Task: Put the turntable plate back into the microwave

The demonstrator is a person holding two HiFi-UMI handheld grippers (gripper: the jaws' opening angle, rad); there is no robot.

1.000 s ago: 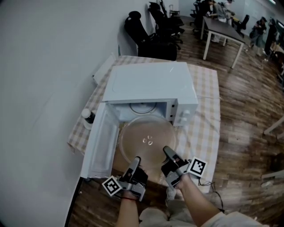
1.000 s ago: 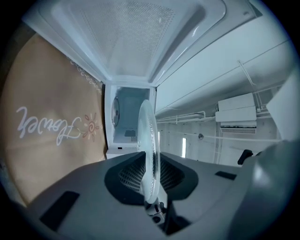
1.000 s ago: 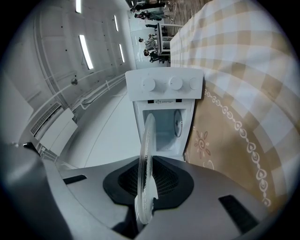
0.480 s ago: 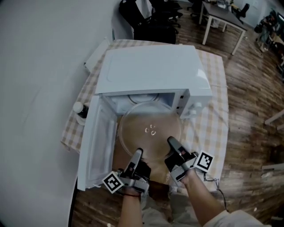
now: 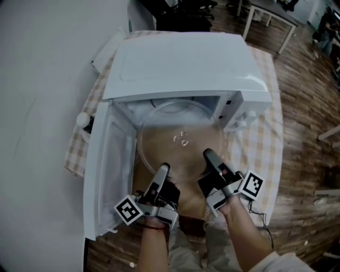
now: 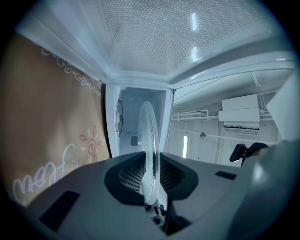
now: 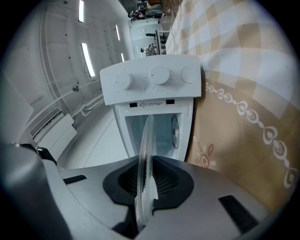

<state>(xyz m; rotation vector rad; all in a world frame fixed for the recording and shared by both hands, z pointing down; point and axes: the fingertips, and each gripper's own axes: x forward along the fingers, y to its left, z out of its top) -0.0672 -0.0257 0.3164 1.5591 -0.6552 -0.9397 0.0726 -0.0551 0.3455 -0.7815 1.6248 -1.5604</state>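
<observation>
The clear glass turntable plate is held level, its far half inside the mouth of the white microwave. My left gripper is shut on the plate's near left rim and my right gripper on its near right rim. In the left gripper view the plate shows edge-on between the jaws, with the oven cavity ahead. In the right gripper view the plate's rim is clamped the same way, with the control panel and its knobs above the cavity.
The microwave door hangs open to the left. The oven stands on a table with a checked cloth. A white-capped bottle stands left of the door. Wooden floor and an office table lie beyond.
Both grippers have carried the plate forward and a little down. Its far edge, at the opening before, now lies inside the cavity. The view has closed in on the oven.
</observation>
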